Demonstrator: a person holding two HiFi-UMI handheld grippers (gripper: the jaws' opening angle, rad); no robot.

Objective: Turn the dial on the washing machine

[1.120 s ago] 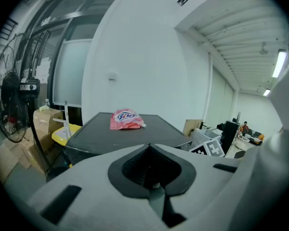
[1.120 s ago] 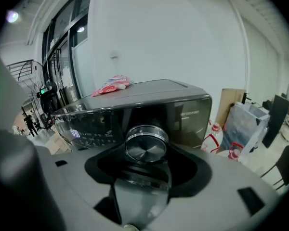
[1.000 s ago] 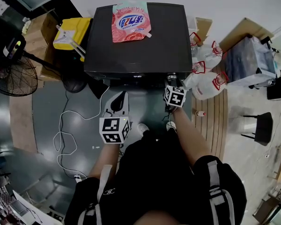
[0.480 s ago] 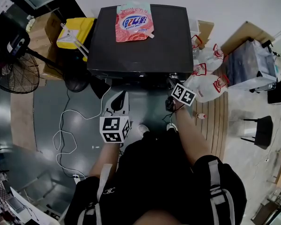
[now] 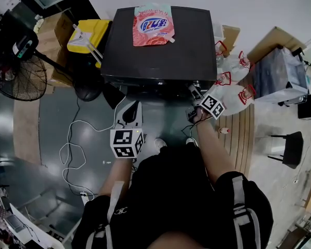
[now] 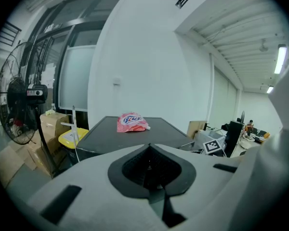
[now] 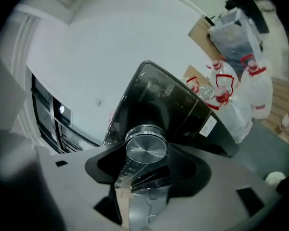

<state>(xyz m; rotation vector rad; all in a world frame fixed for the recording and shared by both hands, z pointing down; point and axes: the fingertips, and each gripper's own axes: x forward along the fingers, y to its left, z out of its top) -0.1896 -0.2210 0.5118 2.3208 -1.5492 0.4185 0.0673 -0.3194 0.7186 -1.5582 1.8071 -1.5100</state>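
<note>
The black washing machine [image 5: 160, 51] stands ahead of me with a pink detergent pouch [image 5: 153, 25] lying on its lid. In the head view my right gripper [image 5: 195, 91] is pressed against the machine's front right corner, its marker cube rolled to the right. Seen from the right gripper view, the silver dial [image 7: 145, 146] sits between the jaws and my right gripper [image 7: 145, 153] is shut on it, with the machine tilted in that view. My left gripper [image 5: 133, 108] hangs back over the floor, pointing at the machine, shut and empty [image 6: 151, 165].
A standing fan [image 5: 18, 79] and a yellow bin [image 5: 88, 35] are left of the machine. White plastic bags with red handles [image 5: 233, 87] lie at its right on wooden boards. A white cable [image 5: 72, 144] trails over the floor. A black stool [image 5: 285, 144] stands far right.
My right gripper has rolled clockwise on the dial; its marker cube swung out to the right. The left gripper has stayed in place.
</note>
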